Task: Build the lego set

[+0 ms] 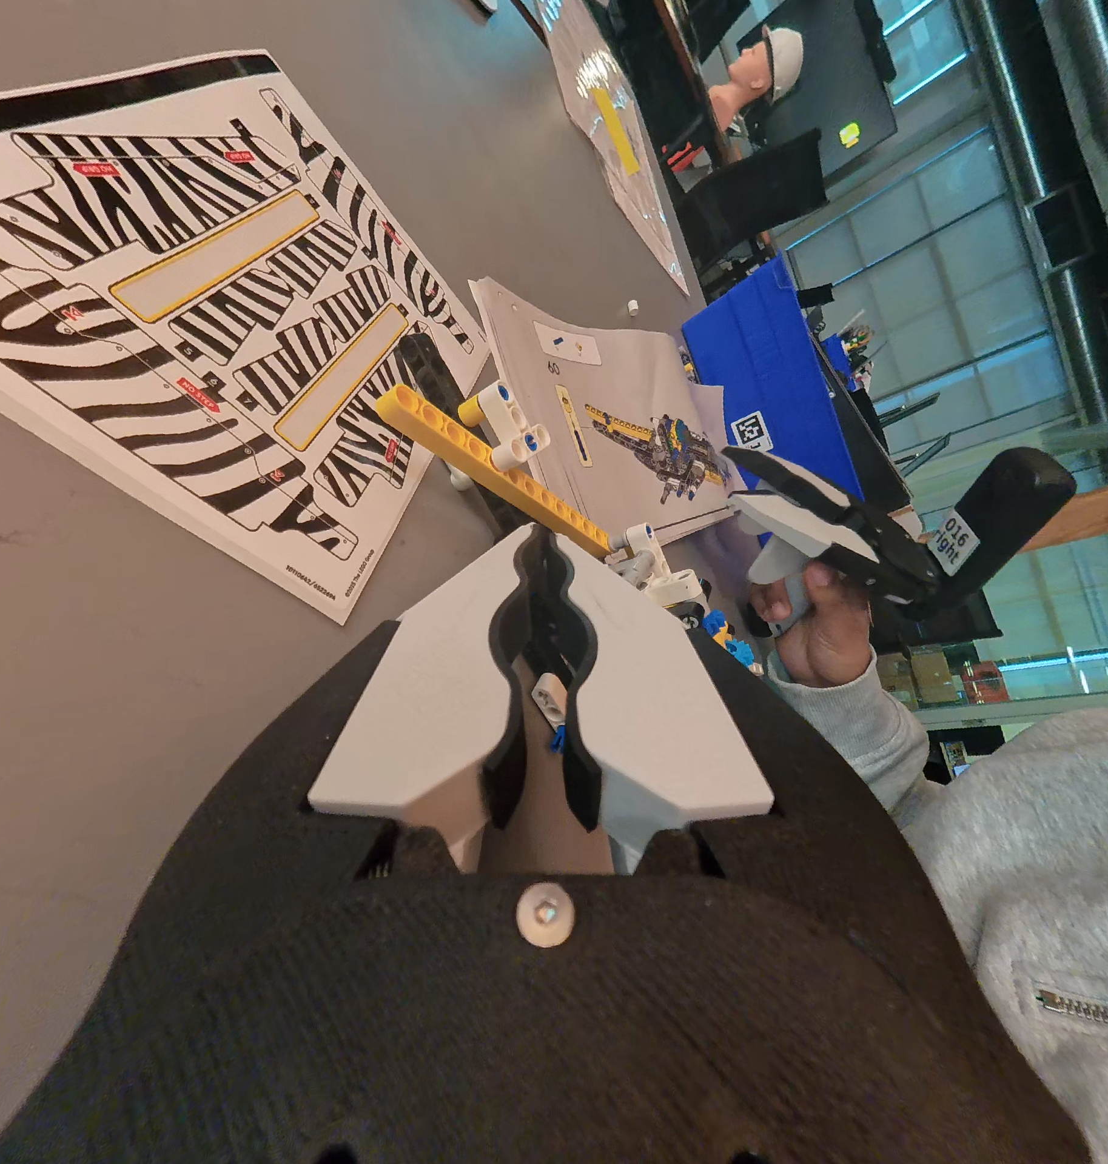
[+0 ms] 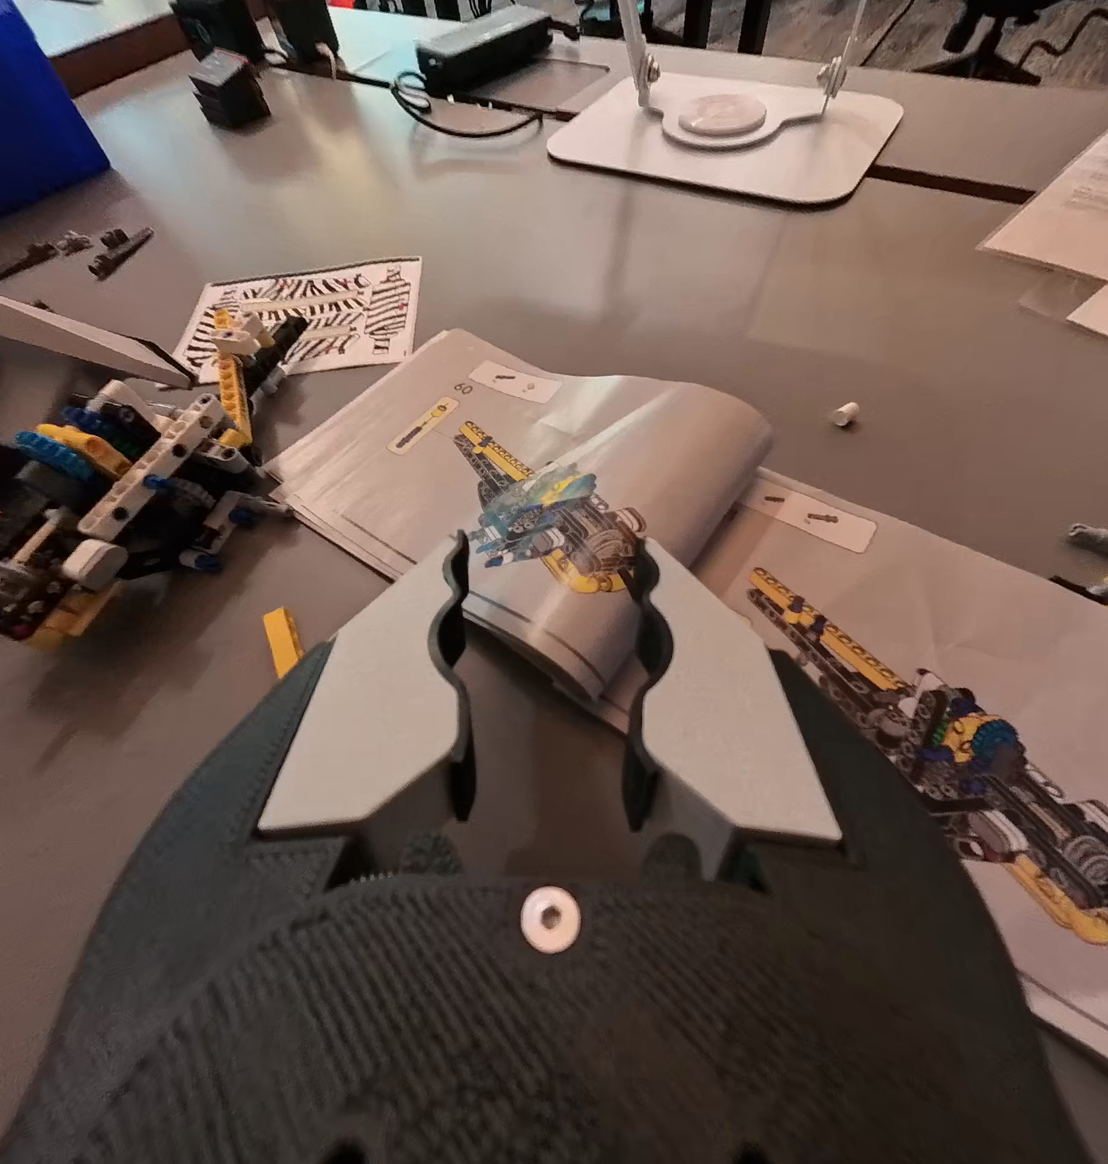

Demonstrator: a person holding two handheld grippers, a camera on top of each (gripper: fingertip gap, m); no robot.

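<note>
The partly built lego model (image 2: 116,497) of black, white, yellow and blue parts sits at the left of the grey table (image 2: 601,264). My left gripper (image 1: 542,535) is shut on its black frame. The model's long yellow beam (image 1: 494,472), with white connectors (image 1: 507,428) on it, sticks out past the fingertips. One left finger (image 2: 91,343) shows over the model in the right wrist view. My right gripper (image 2: 551,554) is open and empty, above the open instruction booklet (image 2: 633,428). It also shows in the left wrist view (image 1: 734,475), held by a hand to the right of the model.
A zebra-striped sticker sheet (image 1: 160,283) lies left of the model. A loose yellow piece (image 2: 283,639), a small white piece (image 2: 846,414), dark pieces (image 2: 119,249) and a grey piece (image 2: 1102,535) lie about. A blue box (image 2: 22,126) and a monitor stand base (image 2: 727,145) stand farther back. Spacing between my two grippers at the tips: around 20 cm. The loose yellow piece (image 2: 283,639) is about 8 cm from my right fingertips and 15 cm from my left.
</note>
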